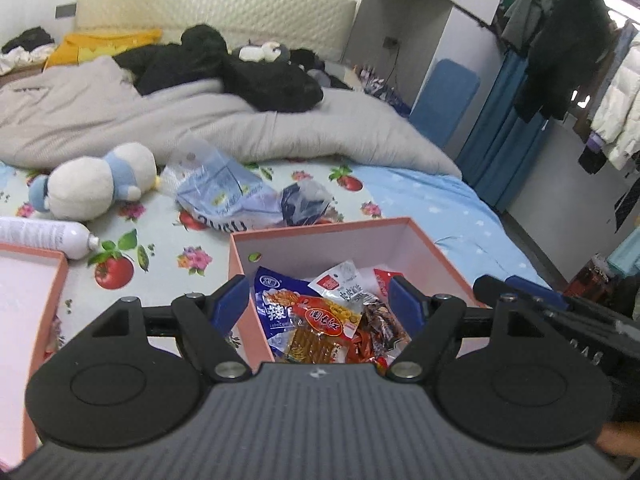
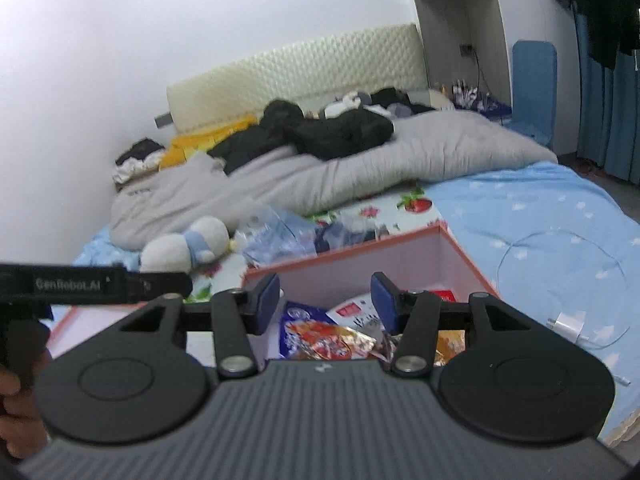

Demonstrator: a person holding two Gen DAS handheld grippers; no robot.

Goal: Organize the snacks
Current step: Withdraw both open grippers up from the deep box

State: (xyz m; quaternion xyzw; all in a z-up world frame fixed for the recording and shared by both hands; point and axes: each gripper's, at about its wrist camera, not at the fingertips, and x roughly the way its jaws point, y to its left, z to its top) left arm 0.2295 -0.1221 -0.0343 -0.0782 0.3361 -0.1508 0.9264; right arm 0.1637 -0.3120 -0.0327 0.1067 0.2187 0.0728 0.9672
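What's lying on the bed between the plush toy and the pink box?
In the left wrist view, crumpled clear and blue plastic bags lie on the sheet between the plush toy and the pink box.

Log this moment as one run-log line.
left gripper: open, empty | right gripper: open, empty | snack packets: in pink box | lid: off

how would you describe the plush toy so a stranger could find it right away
Start at the bed, with its fruit-print sheet, and find the pink box of snacks. Left of it and farther back, against the grey duvet, lies the plush toy. It is the only round, white-and-light-blue soft thing; beside it are crinkled plastic bags.
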